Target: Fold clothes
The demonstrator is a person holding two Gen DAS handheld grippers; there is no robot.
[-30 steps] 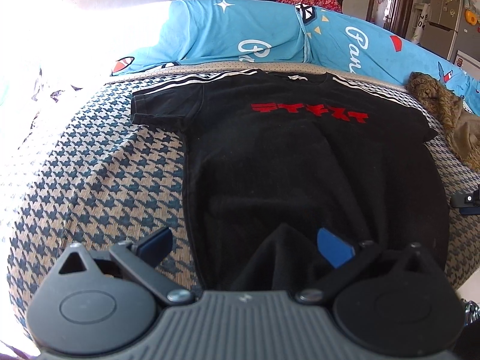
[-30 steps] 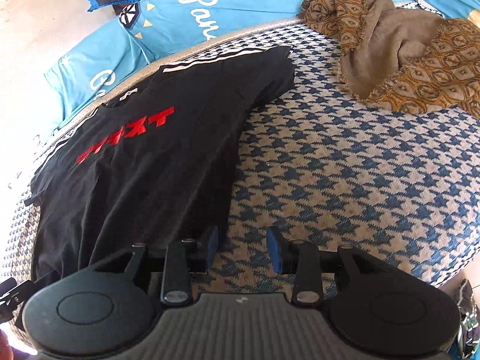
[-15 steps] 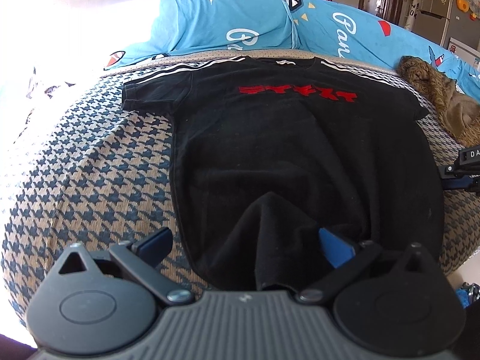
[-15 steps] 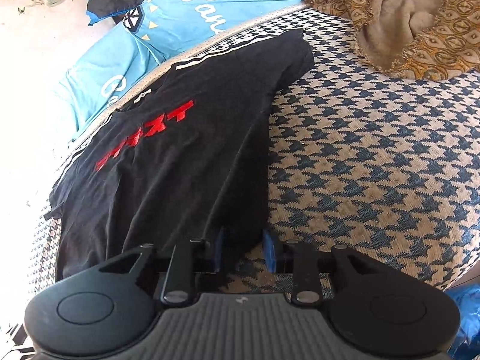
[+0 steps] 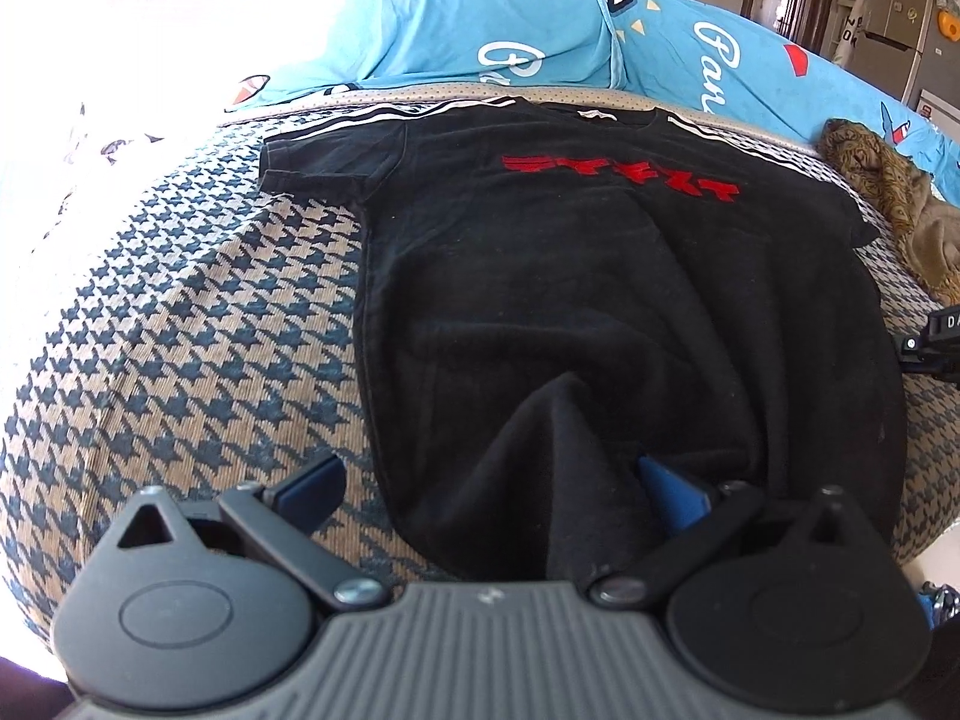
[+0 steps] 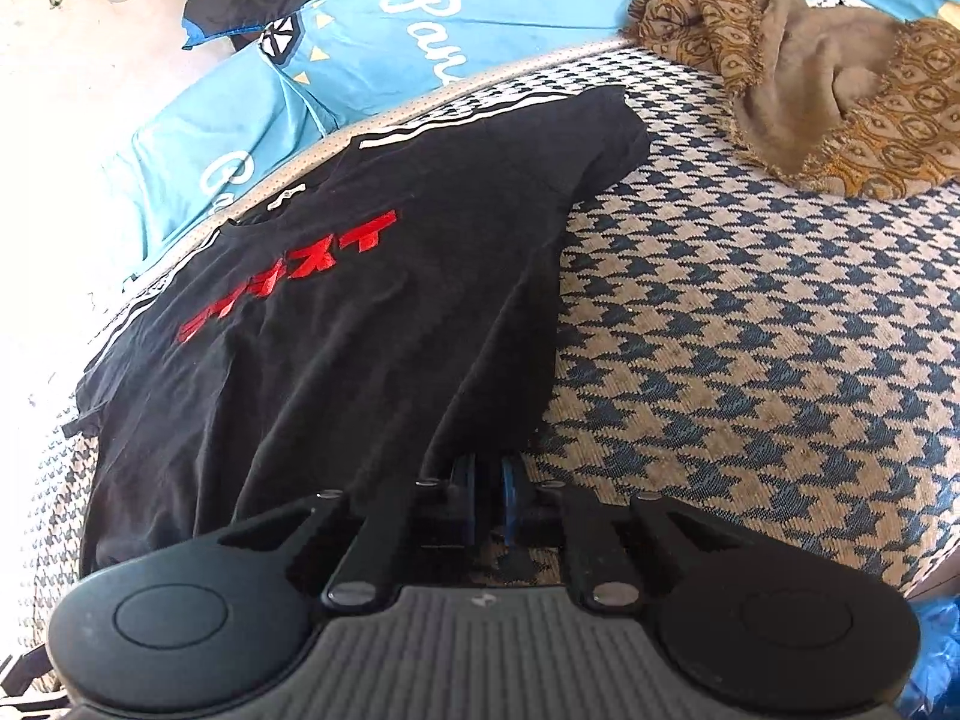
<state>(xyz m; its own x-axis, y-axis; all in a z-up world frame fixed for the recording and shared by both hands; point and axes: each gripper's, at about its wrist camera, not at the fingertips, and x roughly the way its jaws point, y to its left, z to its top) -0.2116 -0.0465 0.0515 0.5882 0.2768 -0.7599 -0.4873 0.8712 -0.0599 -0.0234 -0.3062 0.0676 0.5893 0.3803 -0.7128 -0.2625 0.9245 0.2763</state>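
The right gripper (image 6: 487, 495) pinches the near right corner of a black T-shirt (image 6: 336, 324), its blue pads drawn almost together on the hem. The left gripper (image 5: 489, 483) stands wide over the near left part of the same hem, one pad on the bare cover, the other tucked beside a raised ridge of cloth that rises between the fingers; no fabric looks clamped there.

The T-shirt lies face up and spread on a houndstooth bed cover (image 5: 180, 324), red lettering (image 5: 621, 177) toward the far edge, sleeves out to both sides, collar near the blue pillows (image 5: 540, 30). A brown patterned shawl (image 6: 840, 90) is heaped at the far right, apart from the shirt.

The risks appear to lie in the uneven hold. With only the right corner secured, lifting could drag the hem askew and twist the body, leaving a crooked fold. The bunched ridge at the left could be caught in several layers, or the wide fingers could close on the cover as well as the shirt.
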